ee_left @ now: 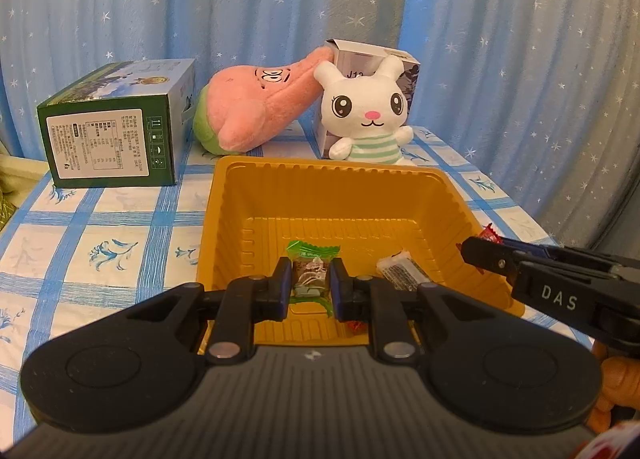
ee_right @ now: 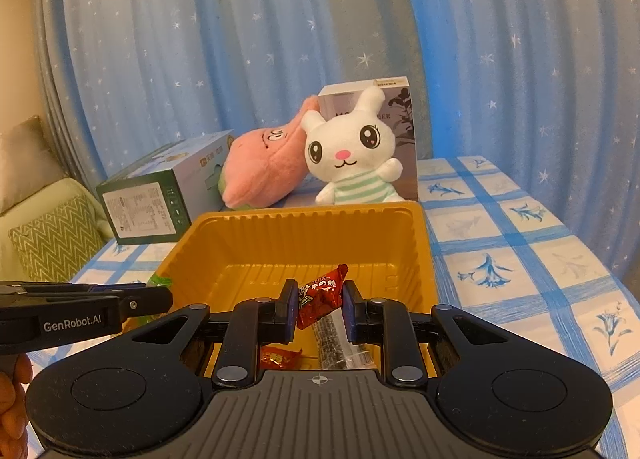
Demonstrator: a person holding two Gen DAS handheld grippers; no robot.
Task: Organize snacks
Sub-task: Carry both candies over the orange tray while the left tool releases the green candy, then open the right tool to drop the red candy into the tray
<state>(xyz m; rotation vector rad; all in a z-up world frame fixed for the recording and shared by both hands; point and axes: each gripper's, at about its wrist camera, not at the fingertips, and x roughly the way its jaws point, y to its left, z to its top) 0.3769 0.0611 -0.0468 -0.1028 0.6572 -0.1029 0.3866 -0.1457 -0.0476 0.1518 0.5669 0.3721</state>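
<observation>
Warm, even light; fisheye-bowed edges

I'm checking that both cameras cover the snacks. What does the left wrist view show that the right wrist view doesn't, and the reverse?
Only the left wrist view shows the green-wrapped candy in full, held between the left gripper fingers; the right view catches just a green edge of it.

Only the right wrist view shows the red snack packet clearly, between the right gripper fingers, plus a sofa cushion at left.

Both show the yellow tray, a clear-wrapped snack and a small red candy inside it, the white bunny plush, pink plush and green box.
</observation>
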